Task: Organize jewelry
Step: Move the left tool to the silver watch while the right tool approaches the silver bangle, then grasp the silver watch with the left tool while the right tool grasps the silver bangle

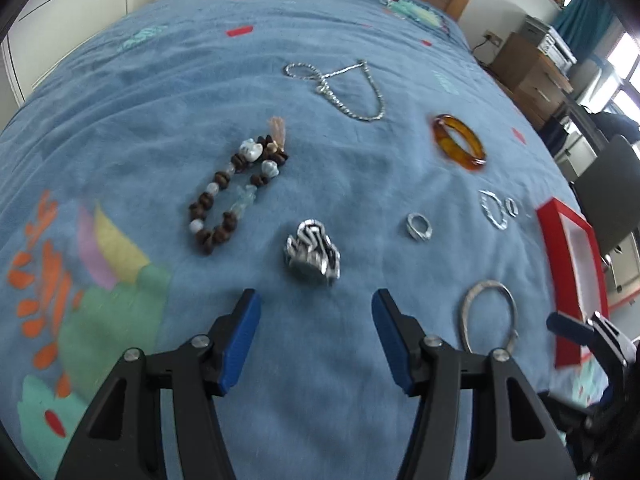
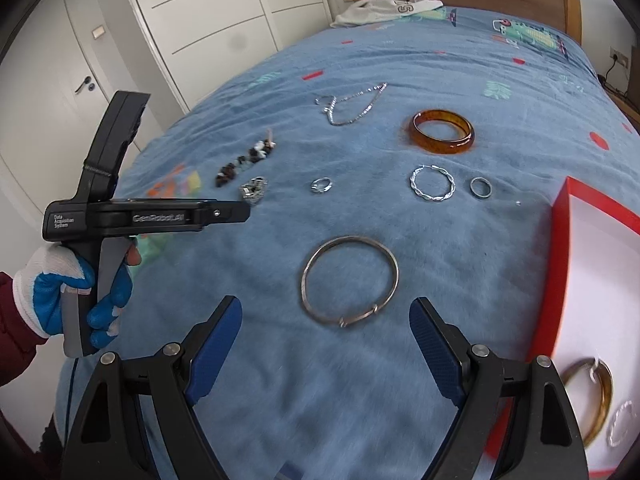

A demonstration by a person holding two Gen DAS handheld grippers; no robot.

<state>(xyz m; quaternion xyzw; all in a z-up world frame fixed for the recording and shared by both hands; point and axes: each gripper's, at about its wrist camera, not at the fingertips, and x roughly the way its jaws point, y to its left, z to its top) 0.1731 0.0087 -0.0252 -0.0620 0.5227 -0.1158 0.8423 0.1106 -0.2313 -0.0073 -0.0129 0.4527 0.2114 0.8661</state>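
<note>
Jewelry is spread over a blue bedspread (image 2: 280, 360). A thin silver bangle (image 2: 350, 280) lies just ahead of the right gripper (image 2: 326, 332), whose jaws are parted and empty. A silver chunky piece (image 1: 313, 252) lies ahead of the left gripper (image 1: 316, 324), likewise released. A red box (image 2: 560, 264) is seen at right.

Both wrist cameras look steeply down past their jaws at the bed (image 1: 160, 120), close above it, sharing the silver bangle (image 2: 350, 280) and amber bangle (image 1: 459, 142).
</note>
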